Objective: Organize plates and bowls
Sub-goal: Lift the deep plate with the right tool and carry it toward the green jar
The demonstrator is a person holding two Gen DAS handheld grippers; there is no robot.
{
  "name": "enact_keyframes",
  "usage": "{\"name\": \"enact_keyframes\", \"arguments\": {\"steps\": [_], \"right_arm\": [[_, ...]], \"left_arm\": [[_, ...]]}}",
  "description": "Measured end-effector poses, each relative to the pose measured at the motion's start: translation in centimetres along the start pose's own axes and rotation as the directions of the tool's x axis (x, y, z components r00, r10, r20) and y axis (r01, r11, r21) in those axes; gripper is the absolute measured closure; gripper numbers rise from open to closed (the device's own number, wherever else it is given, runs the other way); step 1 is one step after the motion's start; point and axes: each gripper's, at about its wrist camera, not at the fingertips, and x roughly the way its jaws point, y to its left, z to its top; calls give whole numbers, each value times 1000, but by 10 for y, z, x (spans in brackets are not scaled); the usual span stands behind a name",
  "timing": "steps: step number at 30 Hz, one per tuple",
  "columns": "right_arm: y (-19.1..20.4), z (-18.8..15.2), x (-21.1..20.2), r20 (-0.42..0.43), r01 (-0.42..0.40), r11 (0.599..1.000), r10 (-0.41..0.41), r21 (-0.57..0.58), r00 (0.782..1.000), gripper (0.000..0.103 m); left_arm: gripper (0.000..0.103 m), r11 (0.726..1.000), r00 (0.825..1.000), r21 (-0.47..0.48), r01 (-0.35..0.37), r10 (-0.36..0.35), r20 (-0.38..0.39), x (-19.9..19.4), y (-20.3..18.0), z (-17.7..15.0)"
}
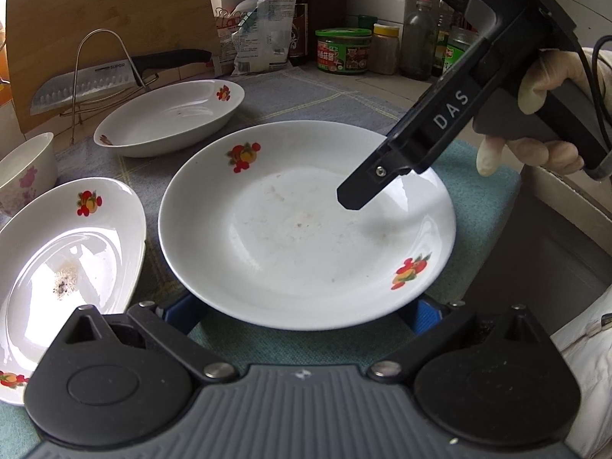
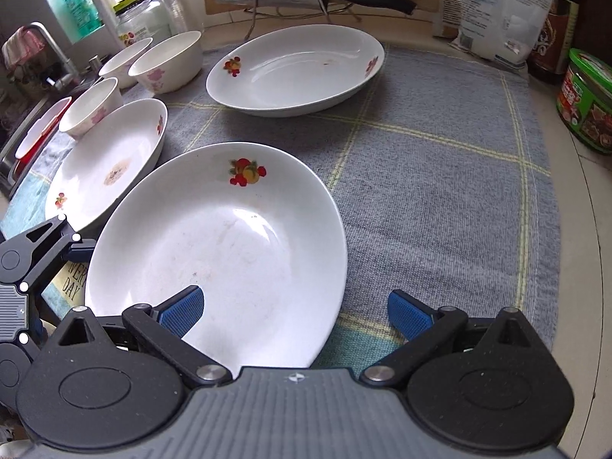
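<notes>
round white ceramic plate with fruit decals (image 1: pixel 306 229) sitting on the grey checked cloth (image 2: pixel 440 191), right gripper (image 2: pixel 294 311) hanging wide open, one blue pad over its rim, left gripper (image 1: pixel 302 315) spread wide under its near edge

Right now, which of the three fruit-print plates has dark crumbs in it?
The left plate, beside the flowered bowl: it holds a grey-black speckled patch. The middle plate shows only faint smears, and the far plate one tiny spot.

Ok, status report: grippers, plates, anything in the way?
Both grippers open, left, right, flanking near plate. Three plates unstacked. Nothing blocking.
</notes>
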Motion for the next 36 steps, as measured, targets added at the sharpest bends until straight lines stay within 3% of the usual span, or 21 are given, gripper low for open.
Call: {"name": "enact_keyframes", "arguments": {"steps": [9, 15, 23, 30, 36], "right_arm": [[13, -1, 6, -47, 78, 991, -84, -109, 995, 0], [11, 5, 7, -72, 75, 992, -82, -105, 994, 0], [12, 22, 11, -84, -83, 980, 69, -182, 994, 0], [0, 36, 15, -111, -232, 955, 214, -185, 970, 0], [-9, 45, 17, -127, -297, 941, 278, -160, 952, 0]], "left_arm": [[0, 1000, 1000, 4, 4, -4, 17, 0, -1, -3], [0, 1000, 999, 22, 21, -22, 28, 0, 1, -4], [0, 999, 999, 29, 27, -28, 37, 0, 1, -5], [0, 999, 999, 27, 26, -27, 42, 0, 1, -5], [0, 999, 999, 33, 30, -31, 35, 0, 1, -3]]}}
